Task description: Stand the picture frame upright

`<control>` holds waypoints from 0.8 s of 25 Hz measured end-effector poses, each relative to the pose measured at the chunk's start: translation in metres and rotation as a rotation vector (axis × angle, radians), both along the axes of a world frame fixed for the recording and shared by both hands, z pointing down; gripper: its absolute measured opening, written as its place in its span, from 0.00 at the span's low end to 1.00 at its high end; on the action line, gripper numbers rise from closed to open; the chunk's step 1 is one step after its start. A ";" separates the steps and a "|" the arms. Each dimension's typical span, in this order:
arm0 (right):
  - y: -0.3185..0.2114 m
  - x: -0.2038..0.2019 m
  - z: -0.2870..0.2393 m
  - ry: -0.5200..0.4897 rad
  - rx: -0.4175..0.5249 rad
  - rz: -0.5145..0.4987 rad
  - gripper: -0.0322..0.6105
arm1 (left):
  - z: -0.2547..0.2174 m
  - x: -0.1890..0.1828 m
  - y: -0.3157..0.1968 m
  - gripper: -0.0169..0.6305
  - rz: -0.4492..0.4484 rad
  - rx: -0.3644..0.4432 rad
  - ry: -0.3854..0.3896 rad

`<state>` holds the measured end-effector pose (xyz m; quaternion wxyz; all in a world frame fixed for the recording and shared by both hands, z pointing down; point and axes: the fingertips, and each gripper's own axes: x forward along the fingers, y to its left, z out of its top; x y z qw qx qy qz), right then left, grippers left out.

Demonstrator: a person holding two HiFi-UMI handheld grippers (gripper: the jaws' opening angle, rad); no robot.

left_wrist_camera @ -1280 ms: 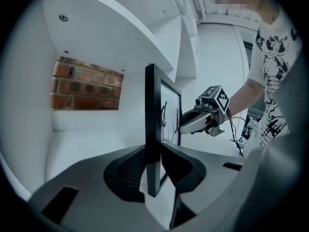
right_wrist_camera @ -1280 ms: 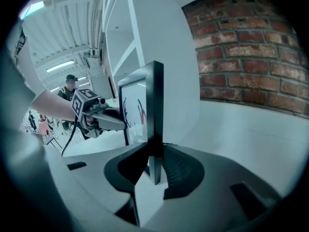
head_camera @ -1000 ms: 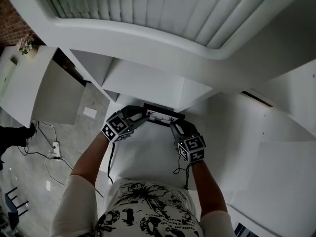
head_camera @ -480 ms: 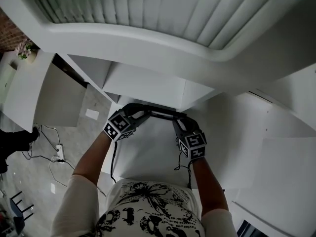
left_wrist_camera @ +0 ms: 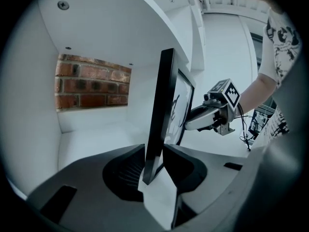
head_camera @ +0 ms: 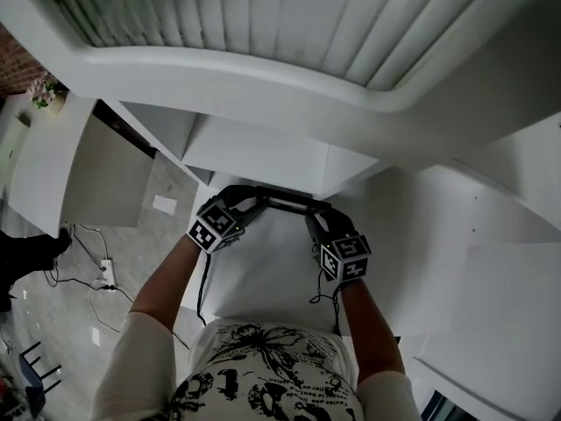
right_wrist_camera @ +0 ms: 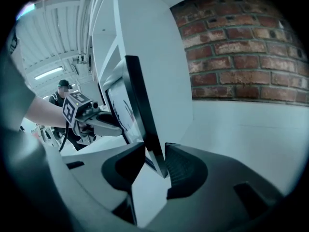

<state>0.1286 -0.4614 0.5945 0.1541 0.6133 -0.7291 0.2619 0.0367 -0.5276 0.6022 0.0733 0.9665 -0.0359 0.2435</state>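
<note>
Seen from above, a person in a printed white shirt reaches both arms into a white shelf compartment (head_camera: 263, 274), with a two-jaw tool in each hand. A black picture frame (left_wrist_camera: 161, 105) stands on its lower edge on the compartment floor, close to vertical. Its printed face is turned toward the person, and a patch of brick wall (left_wrist_camera: 91, 88) shows at the back of the compartment behind it. The left gripper (left_wrist_camera: 154, 159) straddles the frame's left side edge; its jaws are opening, with the edge between them and a gap showing on one side. The right gripper (right_wrist_camera: 155, 159) straddles the opposite side edge in the same way, its jaws also spreading, with a clear gap on the side nearer the picture's face. Judging from this, the main work looks done: the frame is already upright. What remains is to finish letting go, draw both tools away without nudging it, and check that it stands alone. Whether a rear stand props it up cannot be seen
</note>
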 end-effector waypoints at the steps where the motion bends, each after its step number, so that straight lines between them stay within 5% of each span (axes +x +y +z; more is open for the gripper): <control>1: 0.000 0.001 0.002 0.003 -0.009 0.011 0.27 | 0.002 -0.001 -0.001 0.23 -0.017 0.003 -0.008; 7: 0.000 0.004 0.008 0.068 -0.039 0.037 0.50 | 0.004 -0.007 -0.001 0.35 -0.089 -0.015 -0.004; 10: 0.007 0.004 0.006 0.092 -0.021 0.053 0.51 | -0.006 -0.014 -0.004 0.36 -0.179 0.001 0.057; 14: 0.020 0.006 -0.003 0.124 0.017 0.094 0.43 | -0.027 -0.029 -0.001 0.31 -0.320 0.084 0.139; 18: 0.039 0.009 -0.016 0.125 0.054 0.170 0.23 | -0.042 -0.046 0.011 0.22 -0.434 0.081 0.191; 20: 0.048 0.010 -0.026 0.134 0.084 0.203 0.11 | -0.050 -0.054 0.020 0.09 -0.471 0.073 0.219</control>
